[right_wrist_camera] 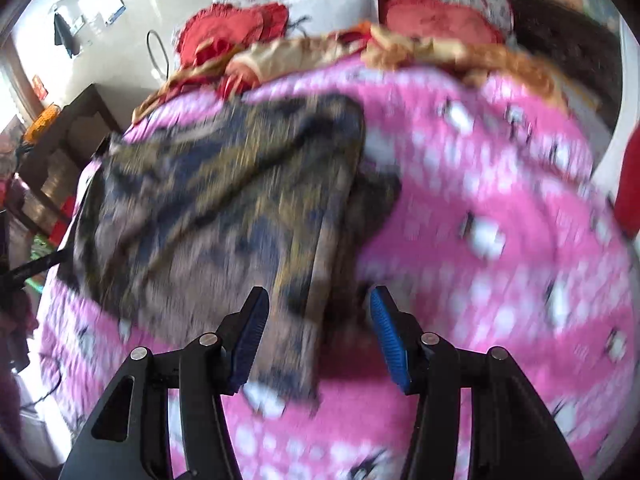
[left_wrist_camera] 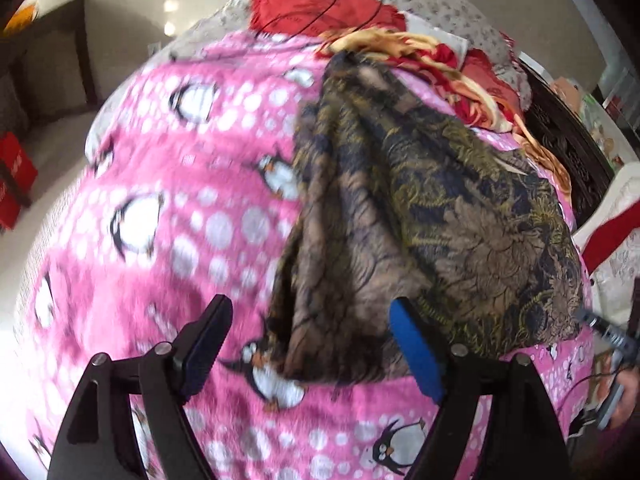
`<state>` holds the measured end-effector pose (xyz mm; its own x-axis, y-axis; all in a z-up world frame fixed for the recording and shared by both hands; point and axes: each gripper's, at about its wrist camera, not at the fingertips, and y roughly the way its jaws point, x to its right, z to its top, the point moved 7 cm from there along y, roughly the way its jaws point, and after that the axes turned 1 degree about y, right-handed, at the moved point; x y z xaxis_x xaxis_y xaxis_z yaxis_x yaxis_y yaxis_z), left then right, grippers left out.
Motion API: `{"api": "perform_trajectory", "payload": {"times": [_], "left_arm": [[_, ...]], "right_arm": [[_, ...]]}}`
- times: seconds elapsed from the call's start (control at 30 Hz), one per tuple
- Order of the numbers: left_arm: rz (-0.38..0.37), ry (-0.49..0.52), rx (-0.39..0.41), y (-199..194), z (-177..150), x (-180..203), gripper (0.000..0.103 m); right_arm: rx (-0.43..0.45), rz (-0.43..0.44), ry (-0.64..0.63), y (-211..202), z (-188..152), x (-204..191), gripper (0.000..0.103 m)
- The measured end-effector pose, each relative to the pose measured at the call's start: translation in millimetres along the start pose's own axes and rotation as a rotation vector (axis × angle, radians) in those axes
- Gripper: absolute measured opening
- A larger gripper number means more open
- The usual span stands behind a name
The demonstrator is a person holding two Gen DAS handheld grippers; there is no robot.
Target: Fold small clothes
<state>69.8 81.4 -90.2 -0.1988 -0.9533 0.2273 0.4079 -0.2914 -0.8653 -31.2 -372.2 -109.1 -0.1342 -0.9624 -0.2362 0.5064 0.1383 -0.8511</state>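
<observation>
The left hand-held gripper (left_wrist_camera: 310, 348) hangs with its 2 fingers spread wide above a bed, pinching nothing; the near hem of a brown, navy and gold patterned garment (left_wrist_camera: 420, 216) shows in the gap between them, and whether the blue pad (left_wrist_camera: 416, 354) on the right finger brushes the cloth cannot be told. The right hand-held gripper (right_wrist_camera: 318, 334) is parted about halfway, a folded strip of the same garment (right_wrist_camera: 224, 208) showing between its blue pads (right_wrist_camera: 388, 342) without being gripped; that view is heavily blurred.

The garment lies crumpled and partly doubled over on a pink blanket (left_wrist_camera: 168, 184) printed with penguins and white dots, which covers the bed. Beyond it, at the bed's far end, sit a heap of red and gold fabric (left_wrist_camera: 436, 68), red cushions (right_wrist_camera: 436, 16) and a white pillow (right_wrist_camera: 332, 12) on a floral sheet. A thin black cable (left_wrist_camera: 344, 4) loops across 1 red cushion. A dark wooden cabinet (right_wrist_camera: 64, 152) stands beside the bed in the right wrist view, with papers on the wall behind it; their writing is too small to read. No brand or label is legible.
</observation>
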Motion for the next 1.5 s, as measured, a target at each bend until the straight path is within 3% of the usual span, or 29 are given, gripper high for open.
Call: {"api": "perform_trajectory", "payload": {"times": [0.07,0.1,0.23,0.37,0.43,0.47,0.5,0.57,0.67,0.8,0.87,0.97,1.07,1.1,1.13,1.17,1.27,1.37,1.43,1.5], "left_arm": [[-0.014,-0.034,-0.014,1,-5,-4,0.084],[-0.020,-0.048,-0.009,-3,-7,-5,0.084],[-0.050,-0.036,0.030,-18,-12,-3,0.084],[-0.021,-0.018,0.008,-9,-13,-2,0.084],[-0.024,-0.020,-0.001,-3,-13,-1,0.084],[-0.023,-0.019,-0.003,-1,-13,-1,0.084],[-0.017,-0.015,-0.007,0,-14,-1,0.084],[-0.010,0.001,-0.012,4,-15,-1,0.084],[0.007,0.010,-0.011,11,-17,-2,0.084],[0.013,0.020,0.001,13,-18,-2,0.085],[0.007,0.011,-0.002,13,-18,-2,0.085],[-0.008,-0.013,-0.005,12,-16,-4,0.085],[-0.015,-0.018,-0.010,13,-16,-6,0.085],[-0.017,-0.018,-0.012,13,-16,-6,0.086],[-0.021,-0.018,-0.012,12,-16,-6,0.086],[-0.027,-0.020,-0.011,12,-15,-6,0.086],[-0.040,-0.026,-0.006,13,-16,-9,0.088],[-0.027,-0.012,-0.004,14,-16,-9,0.089],[-0.022,-0.005,-0.002,13,-16,-8,0.089],[-0.021,0.001,0.002,14,-17,-7,0.089]], "right_arm": [[-0.021,0.012,-0.014,8,-11,-3,0.000],[-0.010,0.015,-0.004,6,-12,-2,0.000],[0.028,0.029,0.001,-22,-15,7,0.000],[-0.043,0.001,0.049,-8,-29,31,0.000],[-0.050,-0.003,0.031,-6,-27,24,0.000],[-0.028,-0.036,0.017,-11,-24,23,0.004],[0.003,-0.081,0.002,-18,-18,21,0.017],[0.088,-0.153,-0.038,-37,4,10,0.027],[0.155,-0.061,-0.191,-42,41,-50,0.028],[0.194,0.120,-0.387,-5,86,-155,0.032],[0.186,0.170,-0.468,19,99,-199,0.037],[0.153,0.215,-0.567,60,118,-254,0.041],[0.095,0.165,-0.639,104,129,-284,0.041],[0.076,0.145,-0.659,115,130,-288,0.036],[0.070,0.122,-0.664,121,134,-287,0.026],[0.082,0.106,-0.639,124,143,-286,0.000],[0.113,0.108,-0.485,128,174,-273,0.000],[0.068,0.092,-0.397,154,189,-261,0.000],[0.048,0.080,-0.369,165,192,-256,0.006],[0.064,0.087,-0.339,151,187,-252,0.022]]}}
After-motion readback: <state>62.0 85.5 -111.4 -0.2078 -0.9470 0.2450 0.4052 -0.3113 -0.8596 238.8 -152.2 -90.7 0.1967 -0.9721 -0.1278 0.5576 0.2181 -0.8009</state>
